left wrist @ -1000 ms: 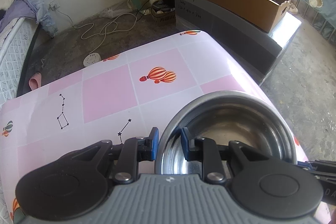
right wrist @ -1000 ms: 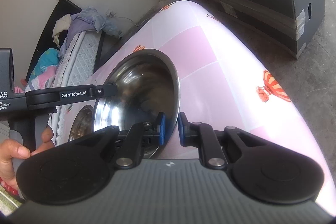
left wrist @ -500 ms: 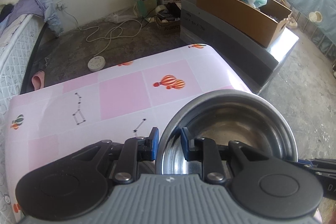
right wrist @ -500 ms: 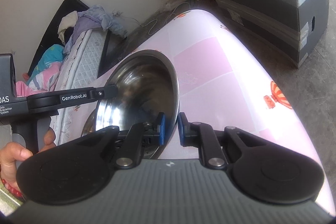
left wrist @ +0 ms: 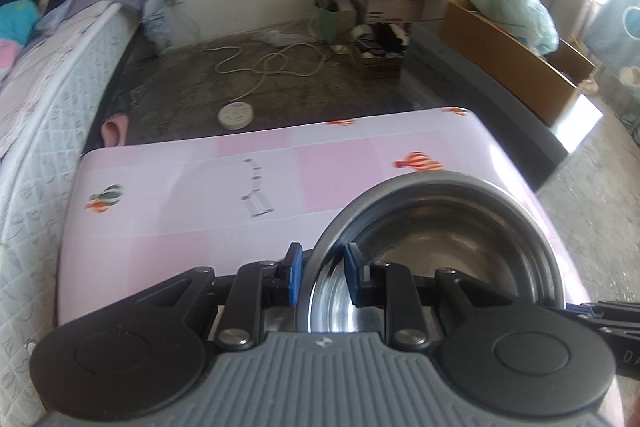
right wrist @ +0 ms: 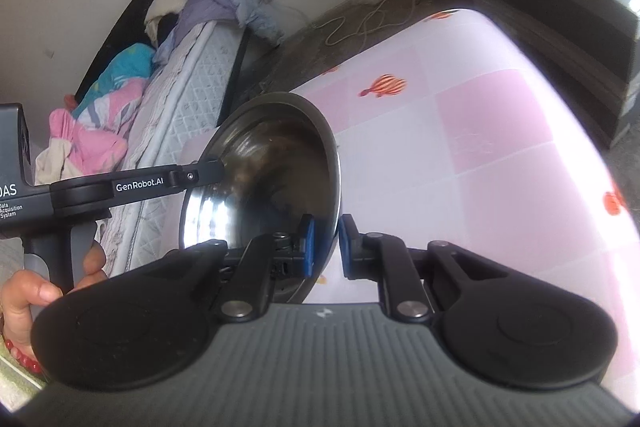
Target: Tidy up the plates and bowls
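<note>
A steel bowl (left wrist: 452,239) hangs tilted above the pink balloon-print table (left wrist: 192,215), held from two sides. My left gripper (left wrist: 320,269) is shut on the near-left rim, one blue pad inside the bowl and one outside. My right gripper (right wrist: 325,247) is shut on the opposite rim of the same bowl (right wrist: 272,171). In the right wrist view the left gripper (right wrist: 214,173) reaches in from the left, with a person's hand (right wrist: 36,291) on its handle. The tip of the right gripper (left wrist: 608,311) shows at the right edge of the left wrist view.
A bed (left wrist: 44,99) with heaped clothes runs along the table's left side. On the bare floor beyond the table lie a white round socket (left wrist: 235,115) and a cable. A grey cabinet (left wrist: 480,83) with a cardboard box (left wrist: 516,63) stands to the right.
Both grippers have lifted the bowl higher and carried it back over the table. A second steel bowl seen below it in the right wrist view is out of sight now.
</note>
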`<action>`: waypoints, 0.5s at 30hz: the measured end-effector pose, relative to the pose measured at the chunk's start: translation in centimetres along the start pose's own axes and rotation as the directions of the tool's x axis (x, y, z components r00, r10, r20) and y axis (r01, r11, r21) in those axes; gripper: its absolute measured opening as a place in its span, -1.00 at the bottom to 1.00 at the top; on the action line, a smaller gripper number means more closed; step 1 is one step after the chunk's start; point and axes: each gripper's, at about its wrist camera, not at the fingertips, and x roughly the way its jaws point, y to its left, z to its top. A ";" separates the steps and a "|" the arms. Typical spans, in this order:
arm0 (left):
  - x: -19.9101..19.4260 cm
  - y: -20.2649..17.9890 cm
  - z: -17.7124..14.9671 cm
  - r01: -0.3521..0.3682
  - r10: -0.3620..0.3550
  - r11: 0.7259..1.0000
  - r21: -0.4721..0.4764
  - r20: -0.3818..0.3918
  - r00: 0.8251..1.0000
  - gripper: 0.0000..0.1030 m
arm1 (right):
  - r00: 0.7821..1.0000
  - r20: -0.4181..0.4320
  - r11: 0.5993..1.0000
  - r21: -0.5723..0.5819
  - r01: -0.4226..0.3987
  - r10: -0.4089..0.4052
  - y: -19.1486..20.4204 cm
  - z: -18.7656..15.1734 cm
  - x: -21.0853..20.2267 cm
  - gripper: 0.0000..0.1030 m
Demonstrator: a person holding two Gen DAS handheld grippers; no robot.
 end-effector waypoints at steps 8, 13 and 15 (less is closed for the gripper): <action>1.2 4.5 -1.2 -0.044 0.041 0.997 -0.063 -0.043 0.998 -0.54 | 0.998 -0.058 0.998 -0.057 -0.017 0.014 4.4 0.0 3.4 -0.76; 2.3 5.2 -2.3 -0.058 0.052 0.996 -0.068 -0.077 0.996 -0.55 | 0.995 -0.101 0.997 -0.071 -0.001 -0.006 5.2 -0.3 5.5 -0.76; 2.7 5.1 -2.6 -0.058 0.052 0.996 -0.063 -0.092 0.994 -0.55 | 0.994 -0.112 0.997 -0.077 0.007 -0.016 5.2 -0.6 6.2 -0.76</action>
